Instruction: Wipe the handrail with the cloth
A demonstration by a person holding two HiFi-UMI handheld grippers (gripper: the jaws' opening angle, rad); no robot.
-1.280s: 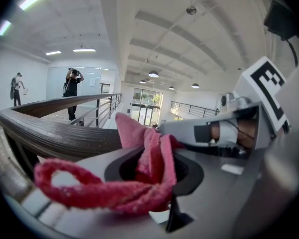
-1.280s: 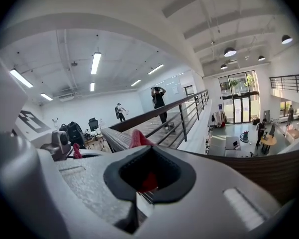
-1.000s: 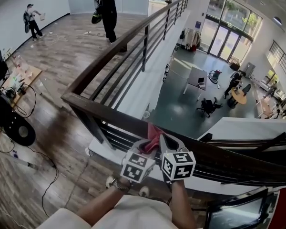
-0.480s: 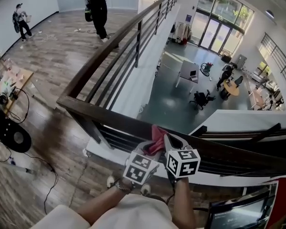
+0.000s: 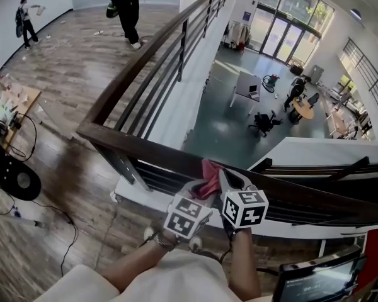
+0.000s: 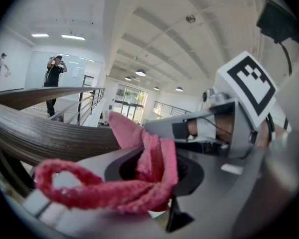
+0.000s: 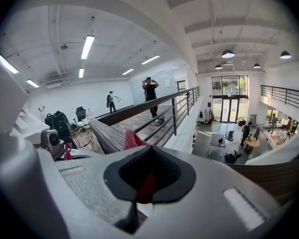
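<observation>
Left gripper [image 5: 197, 191]: jaws clenched on the pink cloth [image 5: 208, 170]. Right gripper [image 5: 229, 182], close beside it, pinched a fold of the same cloth. The cloth lay bunched on the dark handrail [image 5: 138, 148], just beyond both grippers and about equally near each. The rail's long axis ran left to right across them, so the wipe would probably travel sideways.

Bright, even light fills the hall, daylight from the tall glass doors [image 5: 283, 17] joined by ceiling strip lights [image 7: 87, 46], so shadows are faint and nothing glares. The wide lenses bow the handrail [image 5: 145, 148] into curves, and both gripper views fade to black at their corners. Nearest the left gripper's lens, the cloth [image 6: 154, 158] is soft and out of focus.
</observation>
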